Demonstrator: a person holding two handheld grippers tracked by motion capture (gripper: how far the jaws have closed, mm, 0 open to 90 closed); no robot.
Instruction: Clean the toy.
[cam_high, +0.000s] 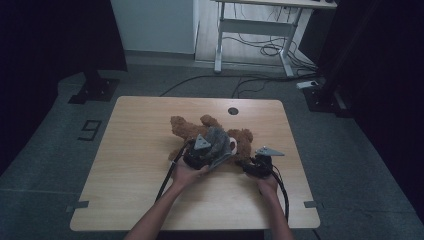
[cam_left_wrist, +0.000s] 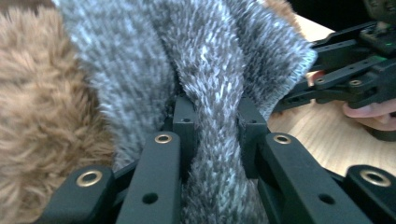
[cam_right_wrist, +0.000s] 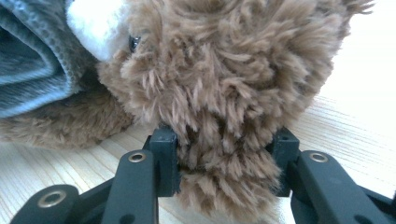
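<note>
A brown teddy bear (cam_high: 186, 128) lies on the wooden table (cam_high: 135, 170) with a fuzzy grey knit garment (cam_high: 218, 137) over its middle. My left gripper (cam_high: 209, 150) is shut on a fold of that grey garment (cam_left_wrist: 210, 70); the left gripper (cam_left_wrist: 216, 122) pinches the fold between both pads, with bear fur (cam_left_wrist: 37, 107) to its left. My right gripper (cam_high: 250, 161) is shut on a tuft of the bear's head fur (cam_right_wrist: 224, 70). In the right gripper view the right gripper (cam_right_wrist: 224, 158) squeezes the fur, and the white muzzle (cam_right_wrist: 95, 23) and grey garment (cam_right_wrist: 32, 60) lie at upper left.
The table has a round cable hole (cam_high: 233, 110) near its far edge. Behind it stand a white desk frame (cam_high: 255, 25) and loose cables (cam_high: 270, 49) on the floor. Black stand bases (cam_high: 95, 89) flank the table. Bare wood lies left of the bear.
</note>
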